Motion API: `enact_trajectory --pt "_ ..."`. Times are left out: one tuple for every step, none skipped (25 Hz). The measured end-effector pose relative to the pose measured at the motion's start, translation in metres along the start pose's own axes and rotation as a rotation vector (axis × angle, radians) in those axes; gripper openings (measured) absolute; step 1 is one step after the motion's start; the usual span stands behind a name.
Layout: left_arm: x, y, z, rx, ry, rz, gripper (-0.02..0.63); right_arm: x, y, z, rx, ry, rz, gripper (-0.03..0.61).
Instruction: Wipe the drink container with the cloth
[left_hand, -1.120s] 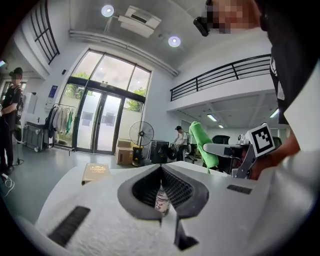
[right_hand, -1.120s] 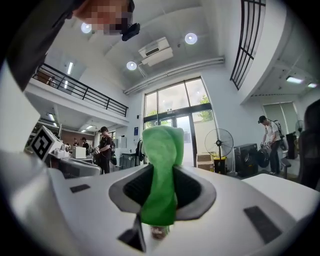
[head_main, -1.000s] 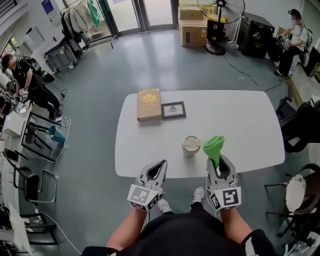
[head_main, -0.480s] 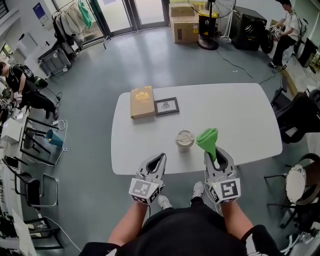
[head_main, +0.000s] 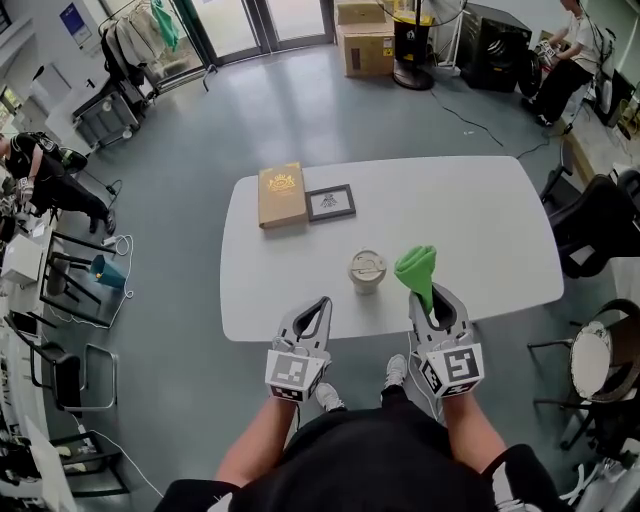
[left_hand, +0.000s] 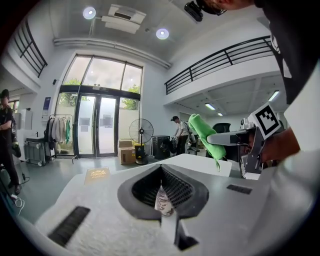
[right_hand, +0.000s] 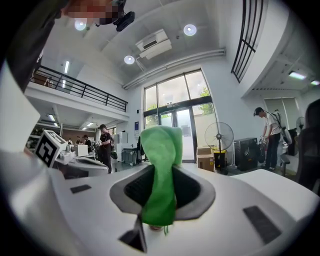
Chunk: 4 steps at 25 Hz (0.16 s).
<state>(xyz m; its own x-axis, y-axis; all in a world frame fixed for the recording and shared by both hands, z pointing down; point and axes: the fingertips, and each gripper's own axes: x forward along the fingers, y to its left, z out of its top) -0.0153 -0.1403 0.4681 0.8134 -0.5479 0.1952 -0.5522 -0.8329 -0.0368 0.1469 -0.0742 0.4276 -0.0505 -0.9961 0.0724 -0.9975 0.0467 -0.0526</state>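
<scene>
My right gripper (head_main: 432, 300) pinches the green fabric cloth (head_main: 416, 268) right of frame centre. The beige lidded drink container (head_main: 367, 270) stands just left of it, unobstructed, on the white tabletop (head_main: 480, 215). My left gripper (head_main: 320, 303) is pressed together and empty. A tan book (head_main: 281, 195) and a dark picture frame (head_main: 330, 202) lie beyond, well apart.

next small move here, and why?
Probably move the left claw forward toward the cup to steady it. The right claw grips the cloth beside the cup, not touching it, while the left claw is empty at the table's near edge. Wiping an unheld cup might tip it.
</scene>
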Motion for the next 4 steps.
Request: enact_trajectory --pt "0.0001 0.0001 0.0010 0.000 0.002 0.001 0.009 0.0006 0.0006 -0.0005 0.000 0.001 0.000 0.103" --pt "0.0004 0.0006 0.0025 0.000 0.004 0.004 0.009 0.0012 0.0014 -0.0010 -0.002 0.002 0.002 0.103" --pt "0.0008 0.0013 0.0045 -0.001 0.005 0.009 0.009 0.0019 0.0023 -0.0016 -0.005 0.003 0.005 0.103" --pt "0.0012 0.0020 0.0067 -0.001 0.007 0.014 0.009 0.0027 0.0031 -0.0021 -0.008 0.004 0.008 0.103"
